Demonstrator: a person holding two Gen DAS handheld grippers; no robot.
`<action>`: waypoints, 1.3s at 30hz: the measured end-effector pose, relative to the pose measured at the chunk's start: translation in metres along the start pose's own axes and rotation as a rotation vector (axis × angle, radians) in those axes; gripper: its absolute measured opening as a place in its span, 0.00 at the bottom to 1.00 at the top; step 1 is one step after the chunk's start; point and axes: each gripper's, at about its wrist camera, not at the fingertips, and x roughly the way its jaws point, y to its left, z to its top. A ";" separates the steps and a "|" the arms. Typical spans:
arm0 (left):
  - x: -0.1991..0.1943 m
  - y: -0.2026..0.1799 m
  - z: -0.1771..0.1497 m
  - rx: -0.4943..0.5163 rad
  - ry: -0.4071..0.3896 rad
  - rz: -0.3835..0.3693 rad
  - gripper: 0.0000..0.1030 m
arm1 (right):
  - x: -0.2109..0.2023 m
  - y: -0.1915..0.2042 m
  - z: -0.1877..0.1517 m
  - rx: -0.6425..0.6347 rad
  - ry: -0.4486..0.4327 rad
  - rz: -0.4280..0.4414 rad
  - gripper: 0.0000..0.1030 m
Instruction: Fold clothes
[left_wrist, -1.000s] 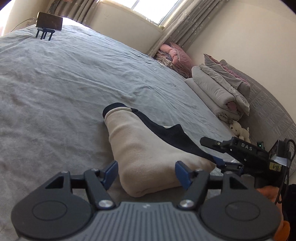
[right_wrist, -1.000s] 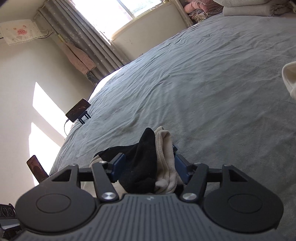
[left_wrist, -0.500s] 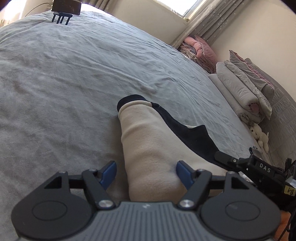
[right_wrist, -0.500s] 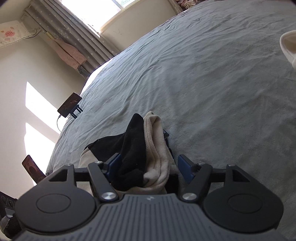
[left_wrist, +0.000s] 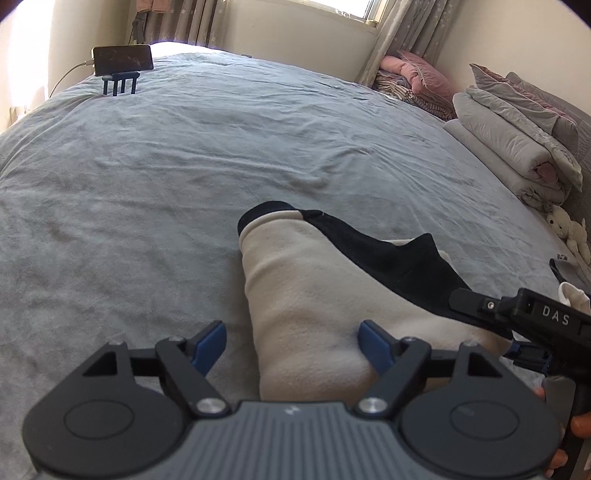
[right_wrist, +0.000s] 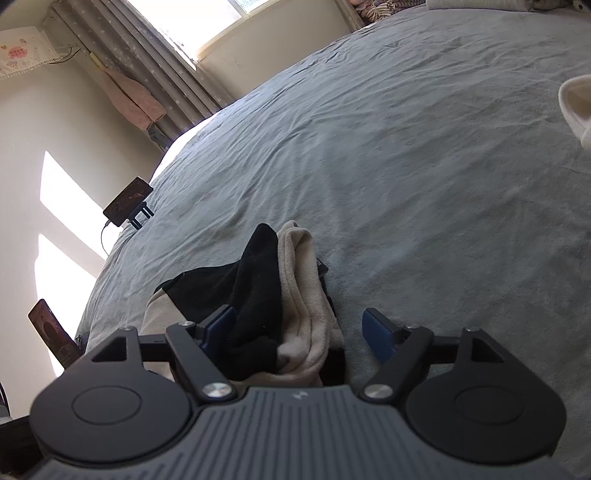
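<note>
A folded beige and black garment (left_wrist: 314, 295) lies on the grey bed (left_wrist: 184, 166). My left gripper (left_wrist: 291, 341) is open, its blue pads on either side of the garment's near end. My right gripper (right_wrist: 299, 332) is open around the bunched black and beige edge (right_wrist: 284, 295) of the same garment; its right pad stands clear of the cloth. The right gripper also shows at the right of the left wrist view (left_wrist: 517, 314), at the garment's far corner.
A phone on a stand (left_wrist: 122, 62) sits at the bed's far corner. Folded quilts (left_wrist: 517, 140) and pink pillows (left_wrist: 413, 74) lie along the right wall, with a plush toy (left_wrist: 569, 229). A cream cloth (right_wrist: 576, 107) lies at the right edge. Another phone (right_wrist: 51, 332) stands off the bed.
My right gripper has opened and let go of the garment's edge. My left gripper has tilted up and moved closer over the garment's near end.
</note>
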 end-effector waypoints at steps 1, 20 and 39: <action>0.000 -0.002 0.000 0.004 -0.001 0.008 0.80 | 0.000 0.000 0.000 0.000 0.000 0.000 0.77; 0.024 0.047 -0.003 -0.289 0.066 -0.263 0.86 | 0.011 -0.008 -0.003 0.032 0.005 0.088 0.79; 0.007 0.042 0.003 -0.287 -0.066 -0.336 0.43 | -0.004 0.021 -0.004 -0.010 -0.105 0.142 0.49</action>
